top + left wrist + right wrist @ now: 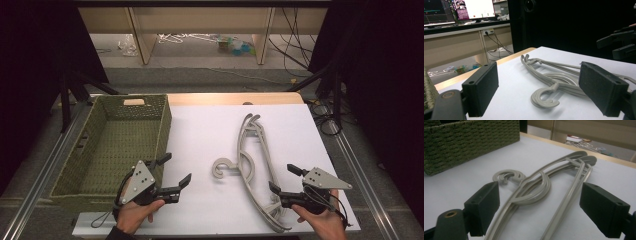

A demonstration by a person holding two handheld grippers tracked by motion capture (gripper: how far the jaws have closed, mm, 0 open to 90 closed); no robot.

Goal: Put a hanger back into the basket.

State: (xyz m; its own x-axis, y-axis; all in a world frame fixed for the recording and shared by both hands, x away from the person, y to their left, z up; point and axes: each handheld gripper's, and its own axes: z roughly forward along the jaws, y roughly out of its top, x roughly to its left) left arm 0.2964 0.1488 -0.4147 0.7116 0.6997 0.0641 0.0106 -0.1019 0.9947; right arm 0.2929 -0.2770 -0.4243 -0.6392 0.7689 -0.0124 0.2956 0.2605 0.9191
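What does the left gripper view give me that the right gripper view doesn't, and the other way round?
Left gripper view alone: lit monitors on a desk at the back, and the right gripper off at the right edge, its fingers apart. Right gripper view alone: the green woven basket at the upper left, standing on the table beyond the hooks. Both share: the stacked grey hangers lying flat on the white table, hooks curled together, framed between that gripper's own open black fingers with nothing held.

**Colours on the table**

The pale grey plastic coat hangers [252,165] lie on a plain white tabletop [210,135] ahead of the matt black gripper fingers [482,205]. The olive-green woven basket [112,145] shows a tight, regular weave pattern.
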